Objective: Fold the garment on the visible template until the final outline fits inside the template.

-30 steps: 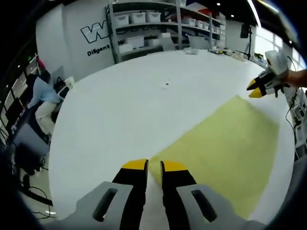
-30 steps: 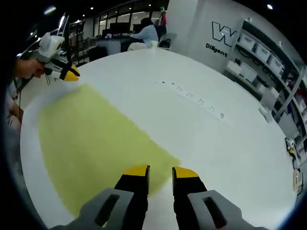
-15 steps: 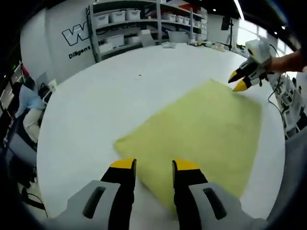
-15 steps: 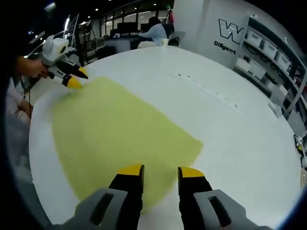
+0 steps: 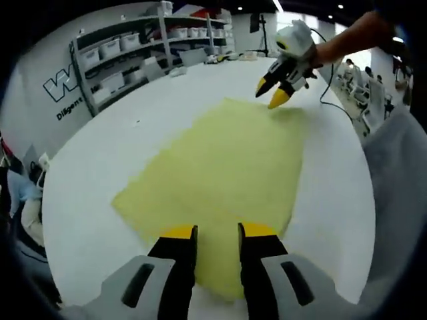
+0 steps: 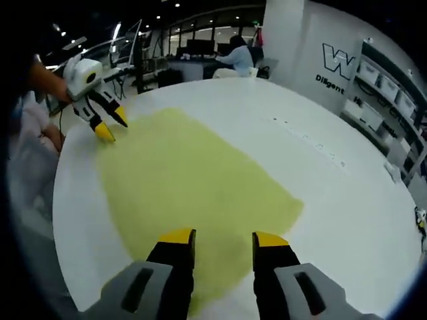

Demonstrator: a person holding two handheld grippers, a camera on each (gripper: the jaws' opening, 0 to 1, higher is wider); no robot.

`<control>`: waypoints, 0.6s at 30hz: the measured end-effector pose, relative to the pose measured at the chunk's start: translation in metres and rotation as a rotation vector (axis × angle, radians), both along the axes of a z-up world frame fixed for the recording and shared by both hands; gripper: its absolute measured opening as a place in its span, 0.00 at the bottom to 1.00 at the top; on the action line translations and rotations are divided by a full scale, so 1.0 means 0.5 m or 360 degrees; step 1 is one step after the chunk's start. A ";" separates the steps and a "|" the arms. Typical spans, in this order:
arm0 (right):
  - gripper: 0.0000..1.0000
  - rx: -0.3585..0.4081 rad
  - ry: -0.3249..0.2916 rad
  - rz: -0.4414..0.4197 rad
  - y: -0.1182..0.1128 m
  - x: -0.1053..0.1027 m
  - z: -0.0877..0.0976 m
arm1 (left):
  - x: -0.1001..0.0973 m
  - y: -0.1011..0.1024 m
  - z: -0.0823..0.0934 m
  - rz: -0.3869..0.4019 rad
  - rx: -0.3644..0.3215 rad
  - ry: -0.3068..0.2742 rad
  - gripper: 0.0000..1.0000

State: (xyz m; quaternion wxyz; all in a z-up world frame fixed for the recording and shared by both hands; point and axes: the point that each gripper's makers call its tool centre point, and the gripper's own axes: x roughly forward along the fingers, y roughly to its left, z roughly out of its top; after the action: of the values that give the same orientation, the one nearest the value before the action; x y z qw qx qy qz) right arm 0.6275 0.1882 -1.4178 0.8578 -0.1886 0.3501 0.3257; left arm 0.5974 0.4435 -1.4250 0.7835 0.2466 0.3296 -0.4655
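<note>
A pale yellow sheet of cloth point(image 5: 227, 153) lies flat on the round white table point(image 5: 87, 173). My left gripper point(image 5: 217, 233) hovers over its near edge, open, with nothing between its jaws. My right gripper point(image 5: 270, 92) hangs above the sheet's far corner, its yellow tips apart. From the right gripper view the same sheet point(image 6: 187, 173) spreads ahead. There the right gripper point(image 6: 223, 238) stands open over one edge. The left gripper point(image 6: 112, 125) is near the far left corner, held by a person's hand.
Shelves with white bins point(image 5: 133, 47) line the far wall beside a logo. A person sits at a desk point(image 6: 237, 53) beyond the table. A row of small marks point(image 6: 313, 137) crosses the white top. A grey sleeve point(image 5: 400, 167) is close on the right.
Both grippers have come in over the yellow sheet, so it takes up more of each view. Each gripper shows closer to its corner in the other's view. Both jaw pairs have spread wider.
</note>
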 end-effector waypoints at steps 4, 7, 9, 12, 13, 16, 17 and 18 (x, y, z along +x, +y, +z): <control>0.21 0.0046 0.0081 0.0015 0.011 -0.040 -0.019 | -0.030 0.009 -0.015 -0.0061 0.0045 -0.0047 0.17; 0.20 0.0019 0.0135 0.0044 0.010 -0.074 -0.039 | -0.020 0.028 -0.024 0.0042 0.0078 -0.0035 0.11; 0.17 -0.0047 0.0145 0.0081 -0.003 -0.094 -0.056 | -0.020 0.030 -0.027 0.0027 0.0070 -0.0051 0.09; 0.17 -0.0054 0.0090 0.0071 -0.017 -0.096 -0.055 | -0.017 0.036 -0.027 0.0041 0.0123 -0.0089 0.09; 0.17 -0.0083 0.0106 0.0047 -0.027 -0.098 -0.056 | -0.013 0.040 -0.026 0.0046 0.0141 -0.0112 0.10; 0.16 -0.0074 0.0095 0.0032 -0.032 -0.102 -0.052 | -0.004 0.050 -0.022 0.0110 0.0189 -0.0167 0.14; 0.16 -0.0088 0.0084 0.0032 -0.035 -0.107 -0.050 | -0.001 0.055 -0.022 0.0171 0.0191 -0.0163 0.16; 0.15 -0.0092 0.0078 0.0029 -0.037 -0.111 -0.048 | 0.000 0.057 -0.021 0.0177 0.0194 -0.0172 0.17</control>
State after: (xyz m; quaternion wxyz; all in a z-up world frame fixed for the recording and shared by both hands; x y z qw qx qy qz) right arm 0.5721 0.1698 -1.4418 0.8401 -0.2085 0.3785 0.3279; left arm 0.5976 0.4718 -1.4357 0.8084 0.2999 0.3277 -0.3862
